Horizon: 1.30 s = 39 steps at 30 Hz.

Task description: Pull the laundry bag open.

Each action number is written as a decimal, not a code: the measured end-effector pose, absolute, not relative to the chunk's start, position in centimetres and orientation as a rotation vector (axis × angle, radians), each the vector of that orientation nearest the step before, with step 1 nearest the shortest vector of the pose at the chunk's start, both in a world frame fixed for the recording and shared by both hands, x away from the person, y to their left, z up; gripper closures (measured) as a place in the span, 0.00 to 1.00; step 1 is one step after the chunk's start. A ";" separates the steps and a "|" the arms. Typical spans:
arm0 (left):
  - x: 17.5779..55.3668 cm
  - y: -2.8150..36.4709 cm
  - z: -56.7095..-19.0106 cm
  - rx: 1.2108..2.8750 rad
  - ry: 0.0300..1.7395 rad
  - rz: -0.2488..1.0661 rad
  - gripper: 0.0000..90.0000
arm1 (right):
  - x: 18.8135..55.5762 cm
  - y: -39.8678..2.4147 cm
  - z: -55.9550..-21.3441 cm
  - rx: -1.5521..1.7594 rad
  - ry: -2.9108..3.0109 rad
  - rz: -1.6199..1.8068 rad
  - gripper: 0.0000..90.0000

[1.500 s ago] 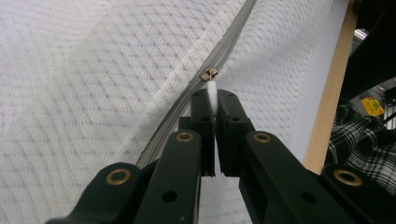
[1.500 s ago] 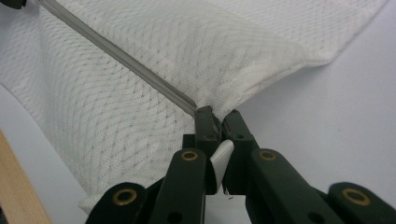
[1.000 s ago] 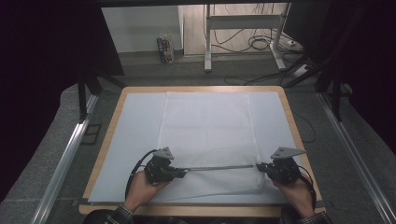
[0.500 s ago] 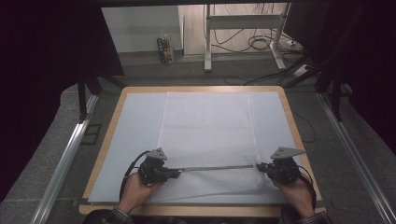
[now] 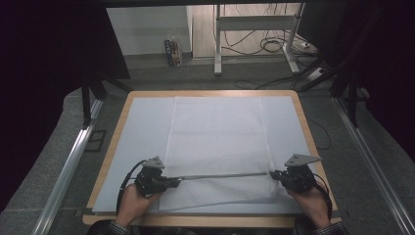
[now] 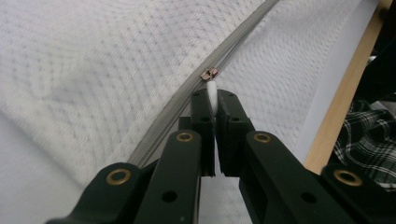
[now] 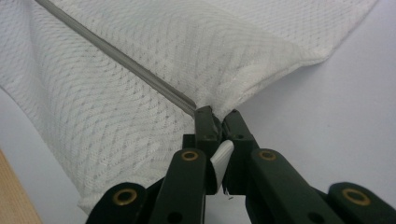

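Note:
A white mesh fabric cover (image 5: 215, 132) lies flat on the table's pale mat, with a grey zipper (image 5: 222, 176) running across its near part. My left gripper (image 5: 173, 182) is at the zipper's left end. In the left gripper view my left gripper (image 6: 214, 95) is shut on the white pull tab (image 6: 212, 89), just behind the small metal slider (image 6: 209, 73). My right gripper (image 5: 273, 175) is at the zipper's right end. Seen from its own camera, the right gripper (image 7: 215, 114) is shut on the cover's fabric where the zipper (image 7: 121, 58) ends.
The table has a wooden rim (image 5: 210, 92) around a pale mat (image 5: 142, 132). Metal rails (image 5: 68, 166) run along both sides on the floor. A desk frame with cables (image 5: 254, 44) stands beyond the far edge. A checked sleeve (image 6: 369, 140) shows past the near edge.
My left gripper has slid to the left along the zipper with the pull tab in it. The right gripper has stayed where it was.

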<state>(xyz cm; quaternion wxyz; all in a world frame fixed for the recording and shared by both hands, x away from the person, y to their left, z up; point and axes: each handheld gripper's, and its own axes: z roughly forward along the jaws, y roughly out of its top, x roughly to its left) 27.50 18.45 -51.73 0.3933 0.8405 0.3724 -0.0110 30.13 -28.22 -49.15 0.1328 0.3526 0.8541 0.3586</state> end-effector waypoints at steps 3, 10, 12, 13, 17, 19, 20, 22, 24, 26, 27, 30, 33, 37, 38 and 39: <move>27.3 19.1 -51.8 2.130 0.964 -0.017 0.97 | 30.1 -28.2 -49.2 1.023 2.476 1.038 0.96; 26.8 20.8 -51.8 2.112 1.017 0.005 0.97 | 30.2 -28.3 -49.2 1.025 2.474 1.037 0.96; 26.6 21.2 -51.7 2.109 1.028 0.009 0.97 | 30.2 -28.3 -49.2 1.028 2.479 1.038 0.96; 26.5 21.6 -51.8 2.106 1.036 0.014 0.97 | 30.2 -28.3 -49.2 1.030 2.480 1.039 0.96; 26.2 22.4 -51.9 2.110 1.066 0.031 0.97 | 30.1 -28.1 -49.2 1.019 2.479 1.019 0.96; 26.1 22.8 -51.9 2.104 1.076 0.033 0.97 | 30.1 -28.1 -49.2 1.023 2.480 1.018 0.96; 26.0 23.0 -51.9 2.102 1.082 0.034 0.97 | 30.2 -28.1 -49.3 1.023 2.478 1.019 0.96; 25.9 23.3 -51.9 2.101 1.096 0.045 0.97 | 30.2 -28.2 -49.3 1.029 2.478 1.017 0.96; 25.7 23.9 -52.0 2.101 1.117 0.060 0.97 | 30.2 -28.3 -49.3 1.040 2.474 1.011 0.96; 25.6 24.4 -52.0 2.107 1.132 0.076 0.97 | 30.3 -28.3 -49.3 1.050 2.476 1.001 0.96; 25.6 24.5 -52.0 2.103 1.140 0.077 0.97 | 30.3 -28.3 -49.4 1.053 2.489 1.025 0.96; 25.6 24.2 -52.1 2.132 1.146 0.071 0.97 | 30.3 -27.9 -49.5 1.033 2.499 0.985 0.96; 25.7 24.2 -52.2 2.140 1.151 0.053 0.97 | 30.3 -28.2 -49.7 1.054 2.525 0.994 0.96; 25.6 24.1 -52.1 2.151 1.150 0.054 0.97 | 30.2 -27.9 -49.8 1.046 2.548 0.969 0.94; 25.6 24.0 -52.1 2.158 1.147 0.052 0.97 | 30.1 -27.9 -49.8 1.039 2.547 0.967 0.93; 25.6 23.9 -52.2 2.156 1.154 0.052 0.97 | 30.1 -28.0 -49.7 1.037 2.545 0.969 0.91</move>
